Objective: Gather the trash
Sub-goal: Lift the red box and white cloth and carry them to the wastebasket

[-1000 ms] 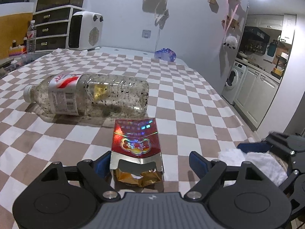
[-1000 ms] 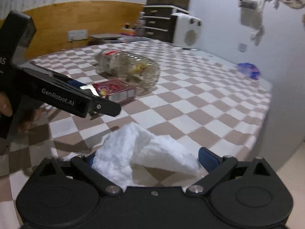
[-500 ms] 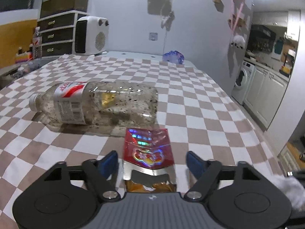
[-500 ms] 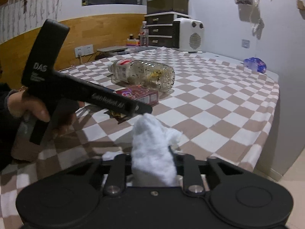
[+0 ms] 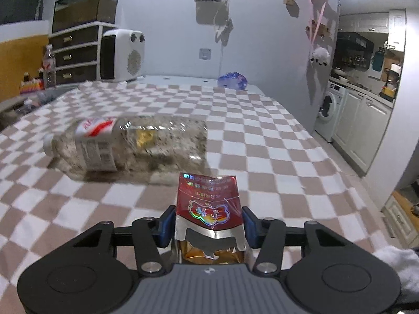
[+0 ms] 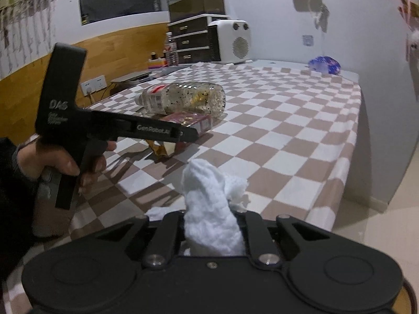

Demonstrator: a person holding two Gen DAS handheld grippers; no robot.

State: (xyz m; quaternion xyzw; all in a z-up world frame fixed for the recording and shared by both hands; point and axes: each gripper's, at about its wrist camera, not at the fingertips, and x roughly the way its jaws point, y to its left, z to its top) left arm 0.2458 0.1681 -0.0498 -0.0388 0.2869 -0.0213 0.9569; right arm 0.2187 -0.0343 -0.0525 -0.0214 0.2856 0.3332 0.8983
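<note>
My left gripper point(image 5: 208, 226) is shut on a torn red cigarette box point(image 5: 208, 204), its blue pads against both sides. In the right wrist view the box point(image 6: 187, 124) is raised off the checkered cloth point(image 6: 275, 120) at the tip of the left gripper point(image 6: 183, 133). A clear plastic bottle point(image 5: 131, 141) with dark specks lies on its side just beyond the box; it also shows in the right wrist view point(image 6: 183, 100). My right gripper point(image 6: 212, 225) is shut on a crumpled white tissue point(image 6: 209, 209), held above the table's near edge. The tissue shows at the lower right of the left wrist view point(image 5: 400, 264).
A blue wrapper point(image 5: 233, 80) lies at the table's far edge. A white heater point(image 5: 121, 55) and a drawer unit point(image 5: 76, 52) stand at the far left. The table edge drops to the floor on the right point(image 6: 366, 183). A washing machine point(image 5: 327, 112) and cabinets stand beyond.
My left gripper closed on the red box and lifted it. My right gripper closed on the tissue and pulled back from the table with it.
</note>
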